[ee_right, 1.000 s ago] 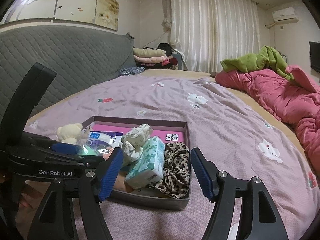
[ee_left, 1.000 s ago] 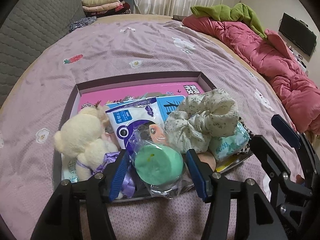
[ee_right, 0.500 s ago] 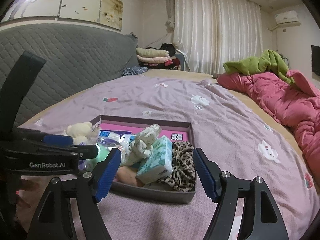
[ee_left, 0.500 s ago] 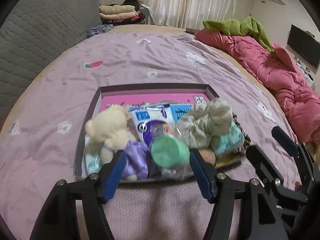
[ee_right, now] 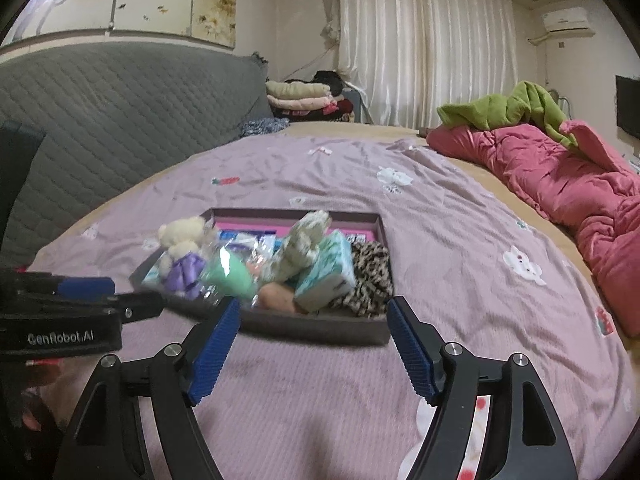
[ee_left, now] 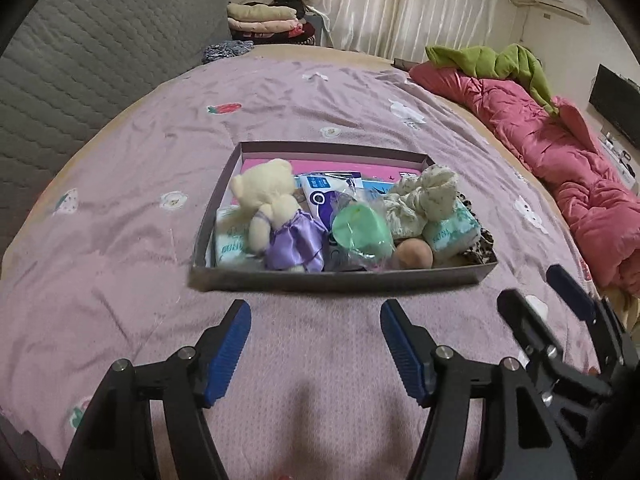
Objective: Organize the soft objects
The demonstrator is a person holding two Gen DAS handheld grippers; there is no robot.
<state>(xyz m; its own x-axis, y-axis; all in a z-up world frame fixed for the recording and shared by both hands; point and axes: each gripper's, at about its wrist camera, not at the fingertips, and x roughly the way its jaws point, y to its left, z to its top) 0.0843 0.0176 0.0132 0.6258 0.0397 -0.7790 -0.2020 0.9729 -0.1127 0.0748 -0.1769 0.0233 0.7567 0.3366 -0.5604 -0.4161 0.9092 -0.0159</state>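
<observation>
A shallow grey-purple box (ee_left: 340,280) lies on the bed. In it sit a cream teddy bear in a purple dress (ee_left: 264,196), a green round item in a clear bag (ee_left: 362,230), a floral scrunchie (ee_left: 424,196), a teal tissue pack (ee_left: 450,232), a peach ball (ee_left: 414,254) and leopard-print fabric (ee_left: 480,240). My left gripper (ee_left: 315,312) hangs open over bare sheet, short of the box's near wall, with nothing between its pads. My right gripper (ee_right: 314,308) is open and empty too, just before the box (ee_right: 312,326). The bear (ee_right: 182,236) and tissue pack (ee_right: 328,272) also show in the right wrist view.
The purple printed sheet (ee_left: 120,220) covers the bed around the box. A pink quilt (ee_left: 560,160) with a green garment (ee_left: 492,60) runs along the right edge. A grey padded headboard (ee_left: 80,60) rises at the left, and folded clothes (ee_left: 264,20) are stacked at the back.
Both grippers have drawn back from the box and opened wider. The green bagged item that stood between the left pads now lies in the box, clear of them.
</observation>
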